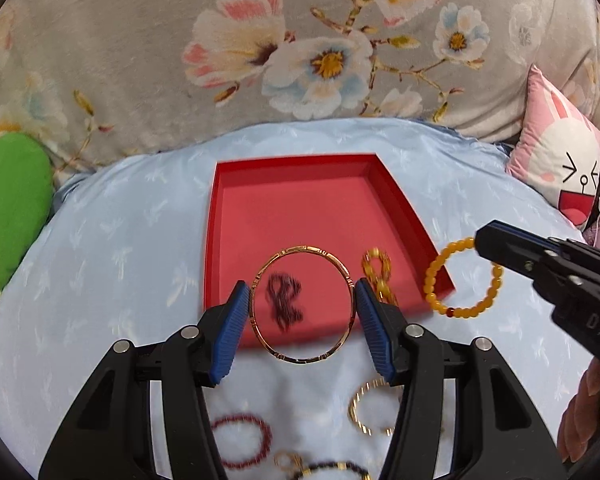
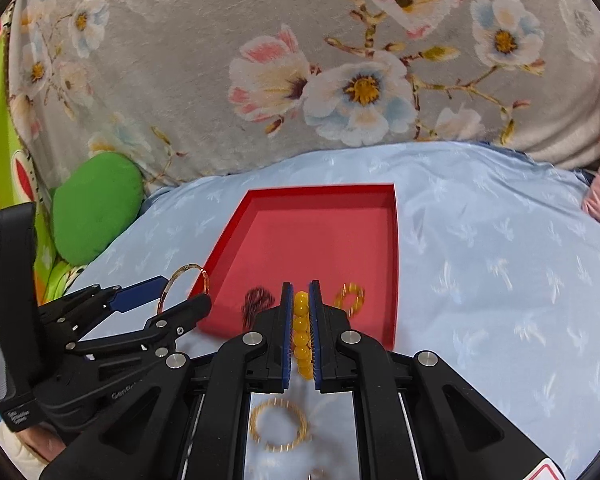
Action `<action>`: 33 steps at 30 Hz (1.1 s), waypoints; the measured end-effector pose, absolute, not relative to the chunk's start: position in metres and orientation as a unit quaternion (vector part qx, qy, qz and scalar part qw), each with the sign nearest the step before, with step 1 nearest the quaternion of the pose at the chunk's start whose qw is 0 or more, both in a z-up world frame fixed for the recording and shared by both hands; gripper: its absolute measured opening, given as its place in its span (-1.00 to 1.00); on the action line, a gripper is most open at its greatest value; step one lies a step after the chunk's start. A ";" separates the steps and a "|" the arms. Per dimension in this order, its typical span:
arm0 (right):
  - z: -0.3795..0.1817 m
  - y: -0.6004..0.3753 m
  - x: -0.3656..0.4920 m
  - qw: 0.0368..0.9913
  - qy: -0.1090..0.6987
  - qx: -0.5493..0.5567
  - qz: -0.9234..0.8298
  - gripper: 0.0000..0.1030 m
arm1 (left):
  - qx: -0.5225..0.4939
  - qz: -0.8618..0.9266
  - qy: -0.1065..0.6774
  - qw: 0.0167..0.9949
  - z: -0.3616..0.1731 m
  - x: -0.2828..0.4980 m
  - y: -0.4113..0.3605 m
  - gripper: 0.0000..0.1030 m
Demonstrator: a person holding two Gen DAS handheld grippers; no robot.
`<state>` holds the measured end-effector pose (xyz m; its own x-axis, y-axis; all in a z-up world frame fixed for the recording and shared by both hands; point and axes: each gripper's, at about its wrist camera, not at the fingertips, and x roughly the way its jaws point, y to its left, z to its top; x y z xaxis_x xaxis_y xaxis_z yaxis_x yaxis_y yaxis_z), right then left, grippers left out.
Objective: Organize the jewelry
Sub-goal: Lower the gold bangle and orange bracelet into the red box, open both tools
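Note:
A red tray (image 1: 260, 184) (image 2: 284, 200) lies on a light blue cushion. In it are a dark beaded strand (image 1: 284, 300) (image 2: 256, 304) and a yellow bead piece (image 1: 378, 270) (image 2: 350, 300). My left gripper (image 1: 302, 300) (image 2: 168, 292) is shut on a gold bangle (image 1: 300, 256) (image 2: 188, 272), held above the tray's near edge. My right gripper (image 2: 300, 300) (image 1: 496, 244) is shut on a yellow bead bracelet (image 2: 301, 336) (image 1: 436, 272), held over the tray's near right corner.
On the cushion (image 1: 100, 260) below the grippers lie a red bead bracelet (image 1: 240, 444), a gold coil bracelet (image 1: 370, 408) (image 2: 280, 424) and more small pieces. A floral blanket (image 1: 140, 60) is behind, a green pillow (image 1: 8, 208) at left, a pink bunny pillow (image 1: 556, 160) at right.

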<state>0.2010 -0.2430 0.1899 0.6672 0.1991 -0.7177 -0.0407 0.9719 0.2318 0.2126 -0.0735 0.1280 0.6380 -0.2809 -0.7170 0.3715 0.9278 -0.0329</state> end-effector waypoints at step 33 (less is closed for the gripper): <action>0.140 -0.262 0.298 0.900 0.428 0.083 0.004 -0.18 | 0.020 -0.130 0.434 0.891 0.084 0.330 -0.051 0.13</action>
<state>0.2981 -0.2618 0.1399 0.6334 0.0789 -0.7698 0.0628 0.9863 0.1527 0.3299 -0.0507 0.0837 0.5900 -0.2148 -0.7783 0.2491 0.9654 -0.0776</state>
